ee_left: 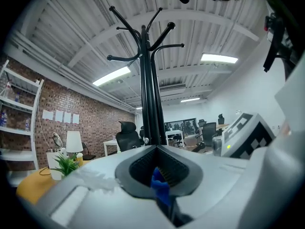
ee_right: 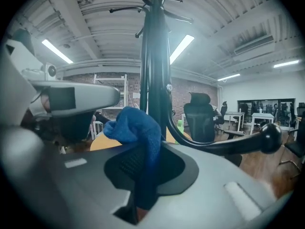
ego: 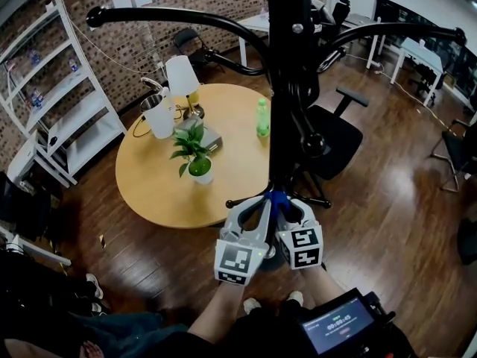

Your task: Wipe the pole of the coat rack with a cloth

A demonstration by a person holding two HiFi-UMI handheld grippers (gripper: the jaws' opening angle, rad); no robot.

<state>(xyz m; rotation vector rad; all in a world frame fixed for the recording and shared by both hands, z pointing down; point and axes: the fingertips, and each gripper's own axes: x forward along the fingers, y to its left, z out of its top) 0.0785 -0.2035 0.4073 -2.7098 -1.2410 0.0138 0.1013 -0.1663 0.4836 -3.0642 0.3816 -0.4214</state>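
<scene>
A: Two tongs, both low down at the black metal coat rack pole. The left tongs and right tongs sit side by side, marker cubes nearly touching.

B: State of each?

A: Both are clamped on the same blue terry cloth. In the left gripper view the tips meet, with a blue fold pinched in the hollow behind them. In the right gripper view a bigger bunch sticks up out of the closed tips.

B: Where's the cloth against the pole?

A: Right in front of its lower part, bridging the two tongs. From the head view it looks pressed to the pole, but I can't confirm contact. Both gripper views look up the pole to the curved hooks on top.

B: Background?

A: A round wooden counter stands left of the pole. On it are a potted green plant, a white shaded lamp, a white jug and a green plastic bottle. A white shelf unit is by the brick wall, and a black office chair is just behind the pole. The floor is dark wood.
</scene>
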